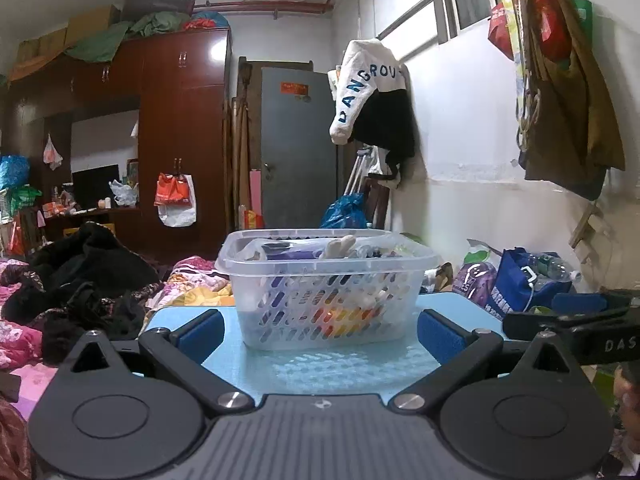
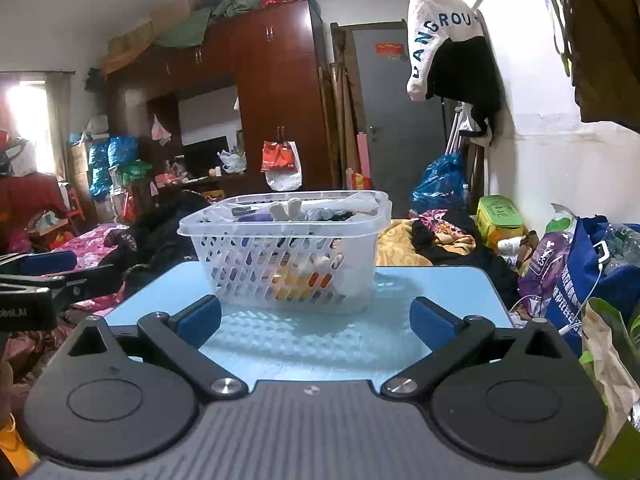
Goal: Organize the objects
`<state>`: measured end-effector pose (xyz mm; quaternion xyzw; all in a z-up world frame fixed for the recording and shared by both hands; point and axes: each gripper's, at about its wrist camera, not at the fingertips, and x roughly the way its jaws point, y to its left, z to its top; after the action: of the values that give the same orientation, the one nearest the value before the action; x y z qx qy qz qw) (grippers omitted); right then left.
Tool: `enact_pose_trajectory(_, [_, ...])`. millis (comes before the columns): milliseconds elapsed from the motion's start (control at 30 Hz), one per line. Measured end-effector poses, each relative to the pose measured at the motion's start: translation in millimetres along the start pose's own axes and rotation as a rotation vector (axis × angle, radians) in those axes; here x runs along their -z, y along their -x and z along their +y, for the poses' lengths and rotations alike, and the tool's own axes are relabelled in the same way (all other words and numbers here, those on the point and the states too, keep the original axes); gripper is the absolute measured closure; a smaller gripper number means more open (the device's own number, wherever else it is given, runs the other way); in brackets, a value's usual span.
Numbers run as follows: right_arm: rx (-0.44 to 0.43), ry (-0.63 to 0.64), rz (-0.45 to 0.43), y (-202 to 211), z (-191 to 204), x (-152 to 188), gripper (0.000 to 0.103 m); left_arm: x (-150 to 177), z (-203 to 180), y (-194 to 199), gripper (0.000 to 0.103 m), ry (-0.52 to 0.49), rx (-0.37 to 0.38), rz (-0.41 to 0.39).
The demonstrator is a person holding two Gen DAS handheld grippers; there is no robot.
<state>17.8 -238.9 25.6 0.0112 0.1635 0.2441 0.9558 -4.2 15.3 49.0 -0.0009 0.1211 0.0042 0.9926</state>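
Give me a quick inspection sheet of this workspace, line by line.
Surface: light blue table, bare around the basket.
Job's things: clear plastic basket standing on the table, filled with mixed small items.
Clutter: blue bag and purple packet beside the table; clothes on the bed.
Grippers: left tongs open, empty; right tongs open, empty; both short of the basket.
Cables: white cable on the blue bag.
Surroundings: wardrobe, grey door, hanging jacket.
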Motion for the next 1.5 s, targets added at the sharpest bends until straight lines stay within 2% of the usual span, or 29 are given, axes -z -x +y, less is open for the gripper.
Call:
enact_pose_trajectory(533, [0.014,-0.016,-0.007,0,-4,8,0.0,2,-5,-3,0.0,-0.005,-0.006,0.009])
enact_pose_trajectory(933, [0.018,-0.002,-0.013,5,-2,6,0.0,8,-8,-5,0.0,-0.023,0.013,0.028])
enact_pose_trajectory(1500, [0.023,0.036,-0.018,6,3,9,0.0,12,-3,-8,0.0,-0.007,0.001,0.043])
